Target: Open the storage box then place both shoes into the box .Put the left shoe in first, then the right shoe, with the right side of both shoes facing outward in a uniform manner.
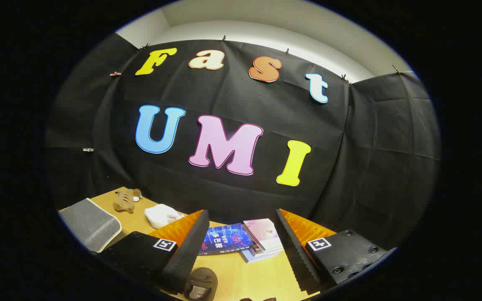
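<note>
Fingers (191, 246) spread wide, gripping nothing, over wooden table (241, 280). Early step by the look: box unopened, not located. Brown shoe (201, 286), prob., just below book stack (262, 242), cut off. Next: tilt down, find box lid. Plush toy (126, 200), white cloth (161, 215), grey mat (90, 223) left of books.

Gripper view. Illumination is even and moderately bright, strongest on the pale wall strip (266, 37) above the black cloth wall (370, 138), which suggests overhead light. The cloth shows soft sheen along its creases but no hard glare. The wooden bench (241, 276) is warmly lit; the open gripper (241, 242) casts only faint, diffuse shadows upon it. Strong fisheye distortion bows straight lines, increasingly towards the rim, where the picture darkens and softens. Central detail is sharp; the dark object (201, 284) nearest the lens is slightly blurred.
</note>
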`<state>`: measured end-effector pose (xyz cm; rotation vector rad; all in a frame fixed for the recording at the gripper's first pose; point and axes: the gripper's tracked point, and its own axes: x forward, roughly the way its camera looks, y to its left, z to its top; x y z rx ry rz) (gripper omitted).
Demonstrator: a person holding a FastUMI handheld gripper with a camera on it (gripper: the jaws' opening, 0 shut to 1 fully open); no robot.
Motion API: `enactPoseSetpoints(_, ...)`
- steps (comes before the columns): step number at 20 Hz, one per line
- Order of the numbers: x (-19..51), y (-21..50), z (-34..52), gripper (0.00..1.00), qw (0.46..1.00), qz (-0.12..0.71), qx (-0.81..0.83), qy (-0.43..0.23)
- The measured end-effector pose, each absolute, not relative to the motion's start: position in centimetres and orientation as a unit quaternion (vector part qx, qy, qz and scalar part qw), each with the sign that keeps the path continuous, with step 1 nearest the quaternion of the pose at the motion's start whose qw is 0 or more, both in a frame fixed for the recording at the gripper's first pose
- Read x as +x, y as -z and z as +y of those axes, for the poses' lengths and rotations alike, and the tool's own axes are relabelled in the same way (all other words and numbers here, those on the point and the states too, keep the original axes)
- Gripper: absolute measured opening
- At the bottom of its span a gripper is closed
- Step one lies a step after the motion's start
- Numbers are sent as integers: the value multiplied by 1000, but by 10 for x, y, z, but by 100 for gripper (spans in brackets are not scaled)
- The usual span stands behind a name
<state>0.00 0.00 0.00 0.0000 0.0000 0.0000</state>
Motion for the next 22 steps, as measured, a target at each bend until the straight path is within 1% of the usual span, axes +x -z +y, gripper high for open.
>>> enactPoseSetpoints(14,-10,-4,6,97,1000,-9,-11,-9)
enactPoseSetpoints(22,-11,-1,9,97,1000,0,-12,-9)
